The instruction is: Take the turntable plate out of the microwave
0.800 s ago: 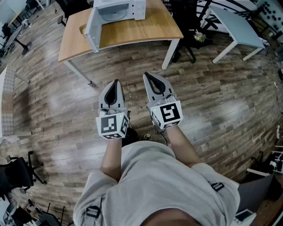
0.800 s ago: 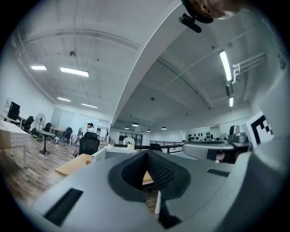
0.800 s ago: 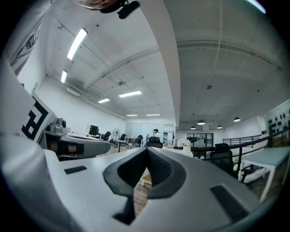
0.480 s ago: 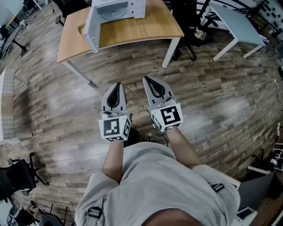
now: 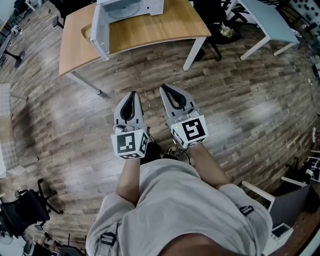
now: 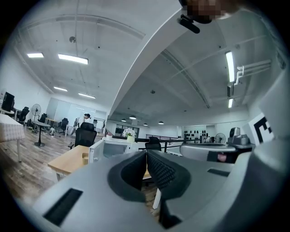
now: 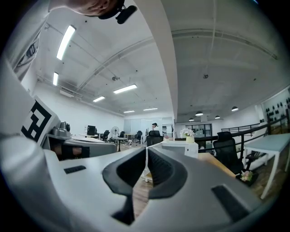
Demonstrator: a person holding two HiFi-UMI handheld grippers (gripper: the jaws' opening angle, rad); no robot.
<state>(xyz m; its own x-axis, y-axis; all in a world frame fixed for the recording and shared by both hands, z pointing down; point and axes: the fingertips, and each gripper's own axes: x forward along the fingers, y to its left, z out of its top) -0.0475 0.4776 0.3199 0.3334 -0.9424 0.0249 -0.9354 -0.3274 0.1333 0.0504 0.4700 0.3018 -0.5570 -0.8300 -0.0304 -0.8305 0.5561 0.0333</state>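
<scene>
The white microwave [image 5: 127, 7] stands on a wooden table [image 5: 150, 31] at the top of the head view, its door [image 5: 100, 31] swung open to the left. The pale round turntable plate [image 5: 122, 10] shows inside the cavity. Both grippers are held side by side over the wooden floor, well short of the table. My left gripper [image 5: 132, 94] is shut and holds nothing. My right gripper [image 5: 163, 88] is likewise shut and empty. The left gripper [image 6: 146, 152] view shows the microwave [image 6: 111, 147] far ahead. The right gripper [image 7: 147, 148] view shows the microwave [image 7: 179, 147] in the distance too.
Plank floor lies between me and the table, whose white legs [image 5: 192, 52] stand at its near corners. A pale grey table [image 5: 265, 22] and a black chair [image 5: 210, 15] stand at the upper right. An office chair [image 5: 22, 207] is at the lower left.
The table and microwave have shifted a little toward the left and top of the head view. Both grippers stay shut and side by side in front of the person.
</scene>
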